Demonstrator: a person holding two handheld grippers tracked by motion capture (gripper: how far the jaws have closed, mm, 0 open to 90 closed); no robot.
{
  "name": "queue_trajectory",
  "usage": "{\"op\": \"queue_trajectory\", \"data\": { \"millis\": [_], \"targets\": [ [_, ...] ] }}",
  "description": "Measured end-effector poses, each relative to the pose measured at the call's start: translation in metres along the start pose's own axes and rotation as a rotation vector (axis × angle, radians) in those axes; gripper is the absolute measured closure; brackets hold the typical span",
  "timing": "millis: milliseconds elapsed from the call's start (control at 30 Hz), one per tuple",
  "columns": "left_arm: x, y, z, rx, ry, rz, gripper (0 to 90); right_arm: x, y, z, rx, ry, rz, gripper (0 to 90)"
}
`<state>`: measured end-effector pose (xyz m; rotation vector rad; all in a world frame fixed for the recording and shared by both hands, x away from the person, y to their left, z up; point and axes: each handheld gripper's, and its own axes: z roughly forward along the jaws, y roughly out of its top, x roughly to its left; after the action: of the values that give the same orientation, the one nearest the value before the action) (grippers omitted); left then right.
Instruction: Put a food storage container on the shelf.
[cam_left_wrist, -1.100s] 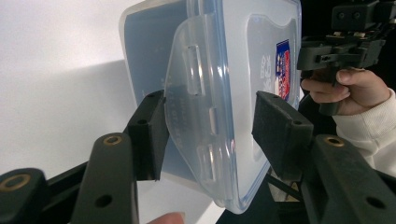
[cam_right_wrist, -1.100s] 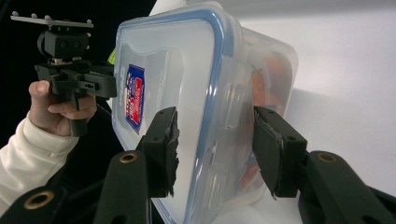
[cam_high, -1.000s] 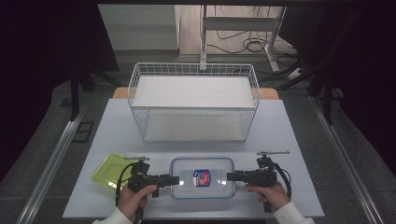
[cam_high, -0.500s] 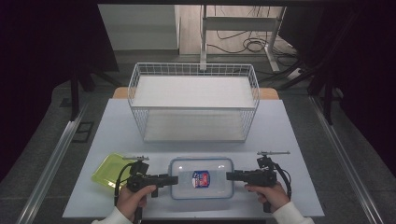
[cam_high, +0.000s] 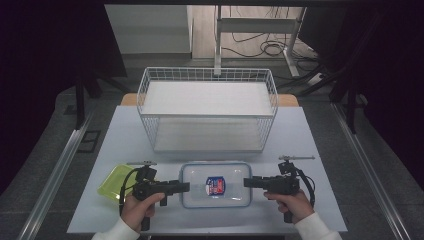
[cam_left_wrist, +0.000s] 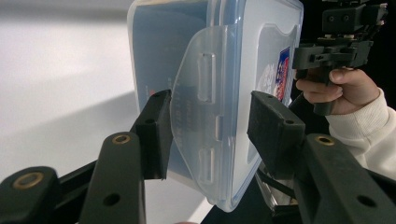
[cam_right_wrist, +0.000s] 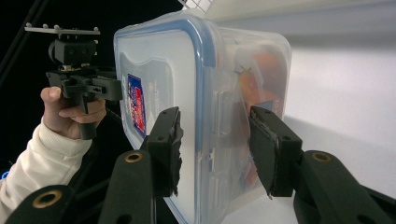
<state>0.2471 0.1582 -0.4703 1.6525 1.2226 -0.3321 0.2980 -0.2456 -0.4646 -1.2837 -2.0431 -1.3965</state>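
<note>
Left gripper (cam_high: 184, 187) sits at the left short end of the clear lidded container (cam_high: 216, 184), jaws spread apart. In the left gripper view the latch flap (cam_left_wrist: 201, 100) on that end stands between the two pads (cam_left_wrist: 273, 130), swung out from the wall, so it reads as unlatched; one pad looks to be just touching the flap's edge, no clamp. Right gripper (cam_high: 249, 182) mirrors it at the right short end, jaws also parted. In the right gripper view the pads (cam_right_wrist: 271, 149) straddle the container's end across the blue seal rim (cam_right_wrist: 205, 56), not squeezing; I cannot tell whether the latch on this side is up or down.

Container rests flat near the front edge of the worktop (cam_high: 320, 145), centred, lid on, red-and-blue sticker (cam_high: 215, 185) facing up. Something orange shows through the wall in the right gripper view; contents otherwise unclear. Yellow-green tray (cam_high: 112, 181) lies just left of the container, by the left hand (cam_high: 137, 210). White wire basket (cam_high: 207, 107) stands toward the back edge, well apart, with nothing in it that I can see.

Judgement: early stage. Both grippers are lined up on the end latches; left one appears released, lid not lifted. Left to do: free the right latch if closed, take the lid off. Any use of the basket or tray is a guess.
</note>
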Motion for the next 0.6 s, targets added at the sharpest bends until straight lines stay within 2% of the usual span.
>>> {"op": "queue_trajectory", "data": {
  "millis": [67, 167, 200, 300, 333, 367, 400, 600],
  "targets": [
    [-0.006, 0.010, -0.006, -0.008, 0.001, 0.012, 51.6, 0.009, 0.011, -0.004, -0.007, -0.004, -0.015, 54.9],
    [-0.012, 0.018, -0.010, -0.016, 0.002, 0.019, 51.7, 0.014, 0.019, -0.007, -0.011, -0.003, -0.022, 54.9],
    [-0.014, 0.024, -0.014, -0.023, 0.002, 0.023, 51.7, 0.021, 0.029, -0.010, -0.017, -0.002, -0.034, 54.9],
    [-0.020, 0.036, -0.021, -0.037, 0.003, 0.036, 51.8, 0.027, 0.038, -0.011, -0.024, -0.002, -0.049, 54.9],
    [-0.024, 0.044, -0.026, -0.044, 0.000, 0.047, 52.0, 0.033, 0.047, -0.013, -0.030, -0.001, -0.060, 54.9],
    [-0.024, 0.044, -0.026, -0.044, 0.000, 0.047, 52.0, 0.033, 0.047, -0.013, -0.030, -0.001, -0.060, 54.9],
    [-0.025, 0.050, -0.029, -0.045, 0.000, 0.053, 52.0, 0.038, 0.057, -0.015, -0.034, -0.001, -0.068, 54.9],
    [-0.032, 0.075, -0.037, -0.049, -0.012, 0.065, 52.4, 0.046, 0.076, -0.019, -0.047, 0.000, -0.081, 54.8]
  ]
}}
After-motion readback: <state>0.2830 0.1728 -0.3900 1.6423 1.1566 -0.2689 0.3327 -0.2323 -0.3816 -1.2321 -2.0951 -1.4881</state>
